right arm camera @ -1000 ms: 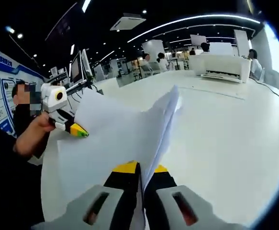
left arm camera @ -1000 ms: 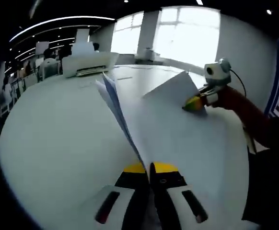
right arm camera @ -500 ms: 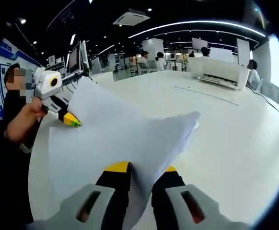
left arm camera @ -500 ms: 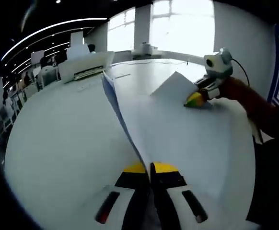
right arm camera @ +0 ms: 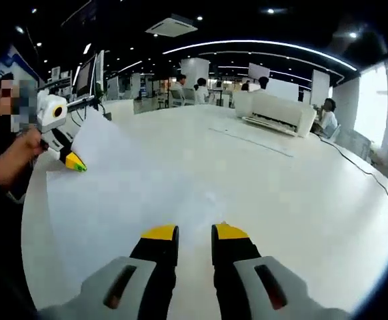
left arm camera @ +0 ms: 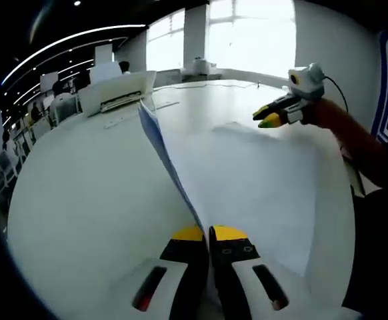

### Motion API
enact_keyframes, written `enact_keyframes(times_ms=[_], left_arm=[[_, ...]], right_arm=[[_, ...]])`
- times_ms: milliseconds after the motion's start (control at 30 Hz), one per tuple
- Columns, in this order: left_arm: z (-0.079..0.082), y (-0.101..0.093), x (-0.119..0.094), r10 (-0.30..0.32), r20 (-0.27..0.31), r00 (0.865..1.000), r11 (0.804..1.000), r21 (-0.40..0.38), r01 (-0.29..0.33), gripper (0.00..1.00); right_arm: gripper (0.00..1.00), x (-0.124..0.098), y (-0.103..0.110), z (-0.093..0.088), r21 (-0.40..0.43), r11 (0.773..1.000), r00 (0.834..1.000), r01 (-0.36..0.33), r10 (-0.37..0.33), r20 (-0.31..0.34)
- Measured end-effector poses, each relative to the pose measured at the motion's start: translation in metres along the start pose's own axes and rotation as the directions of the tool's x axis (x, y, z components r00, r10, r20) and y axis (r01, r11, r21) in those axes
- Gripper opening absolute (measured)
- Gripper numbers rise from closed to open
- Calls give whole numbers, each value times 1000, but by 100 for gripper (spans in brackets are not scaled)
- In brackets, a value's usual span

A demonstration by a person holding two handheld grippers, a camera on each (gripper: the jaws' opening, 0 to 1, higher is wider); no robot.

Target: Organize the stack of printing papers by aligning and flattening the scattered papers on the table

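Observation:
A stack of white printing papers (left arm camera: 247, 180) lies spread on the white table (left arm camera: 81, 200), its left edge lifted into a ridge. My left gripper (left arm camera: 206, 233) is shut on the near end of that ridge. In the left gripper view my right gripper (left arm camera: 267, 121) hovers just beyond the papers' far edge, off the sheets. In the right gripper view my right gripper (right arm camera: 194, 232) stands open with nothing between its yellow tips. The papers (right arm camera: 127, 193) lie just ahead and to the left of it. My left gripper (right arm camera: 73, 162) pinches their raised far-left corner.
A white printer (left arm camera: 117, 93) stands at the back of the table, also seen as the printer (right arm camera: 274, 113) in the right gripper view. A cable (right arm camera: 367, 173) runs along the table's right side. People sit at desks far behind. A person's hand (right arm camera: 14, 160) holds the left gripper.
My right gripper has let go of the papers and opened. The sheets it held up have dropped flat onto the table. My left gripper still pinches its edge.

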State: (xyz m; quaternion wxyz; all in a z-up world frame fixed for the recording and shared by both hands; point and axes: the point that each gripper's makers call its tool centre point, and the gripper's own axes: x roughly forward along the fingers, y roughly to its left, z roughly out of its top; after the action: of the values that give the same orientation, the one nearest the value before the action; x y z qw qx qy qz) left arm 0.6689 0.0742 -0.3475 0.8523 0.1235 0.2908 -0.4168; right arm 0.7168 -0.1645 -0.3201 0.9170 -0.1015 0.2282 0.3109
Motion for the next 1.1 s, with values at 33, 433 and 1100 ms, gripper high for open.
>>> enact_keyframes(times_ms=[33, 433, 1100], left_arm=[[0, 0, 0, -2, -1, 1000, 1000, 3, 2, 6], [0, 0, 0, 3, -6, 1000, 1000, -2, -3, 6], [-2, 5, -3, -13, 40, 999, 998, -56, 15, 12]], right_arm=[[16, -1, 4, 6, -22, 1000, 1000, -6, 7, 16], [18, 36, 77, 16, -173, 974, 989, -147, 147, -13], [15, 43, 79, -11, -26, 979, 980, -201, 201, -4]])
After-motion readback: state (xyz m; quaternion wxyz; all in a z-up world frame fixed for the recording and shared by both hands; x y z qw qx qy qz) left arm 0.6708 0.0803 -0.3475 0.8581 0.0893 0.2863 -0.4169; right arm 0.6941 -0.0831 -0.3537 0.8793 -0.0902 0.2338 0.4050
